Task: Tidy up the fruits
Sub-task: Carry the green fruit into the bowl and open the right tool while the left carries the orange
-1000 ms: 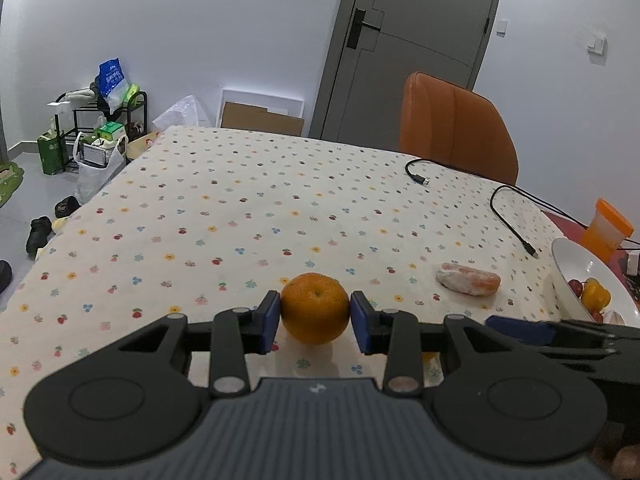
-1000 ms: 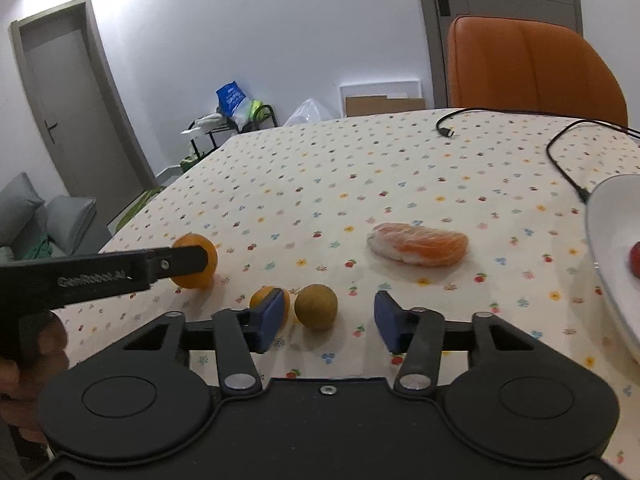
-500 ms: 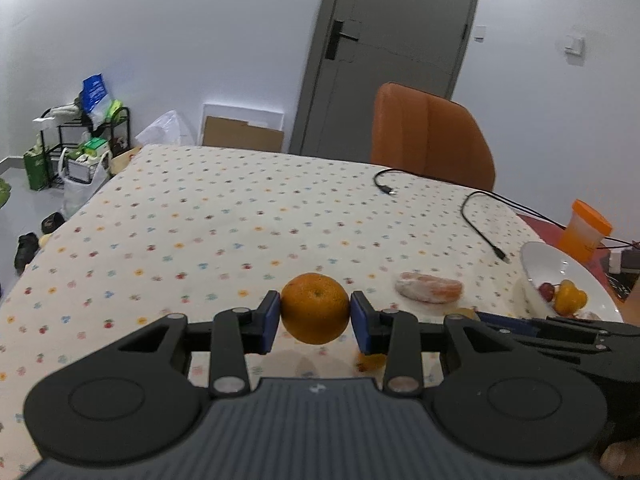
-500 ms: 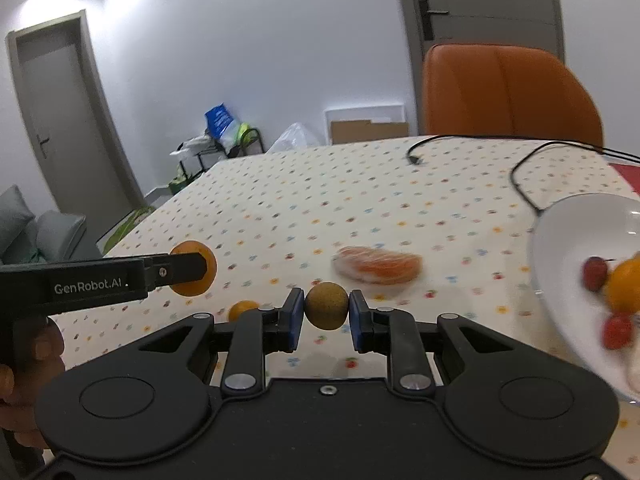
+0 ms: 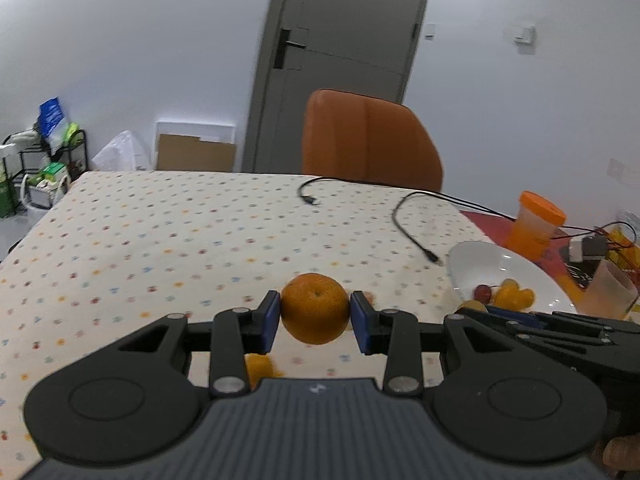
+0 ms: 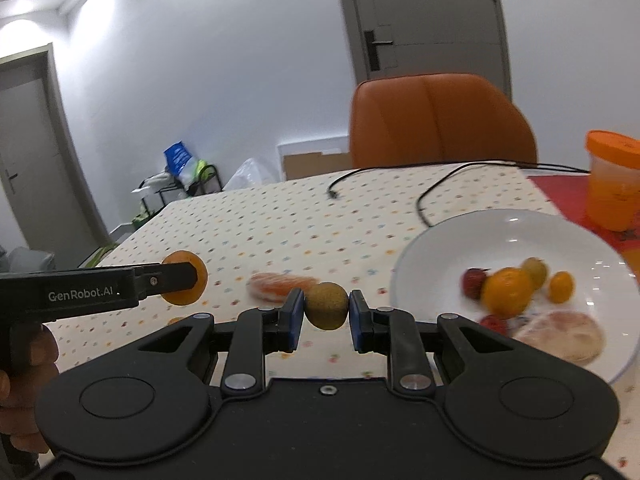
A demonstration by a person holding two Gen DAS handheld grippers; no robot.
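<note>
Tablecloth (image 5: 160,240) bare ahead; left tongs (image 5: 315,318) grip orange (image 5: 315,308) near bowl rim (image 5: 456,276).

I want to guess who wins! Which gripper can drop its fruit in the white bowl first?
Probably the right gripper: its brown fruit hangs beside the white bowl. The left gripper, holding the orange, sits farther from it.

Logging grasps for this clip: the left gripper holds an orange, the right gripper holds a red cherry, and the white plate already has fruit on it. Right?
Not quite. In the right wrist view, the right gripper holds a round brownish-green fruit, not a red cherry. The rest stands: the left gripper holds the orange, and the white plate already has fruit.
</note>
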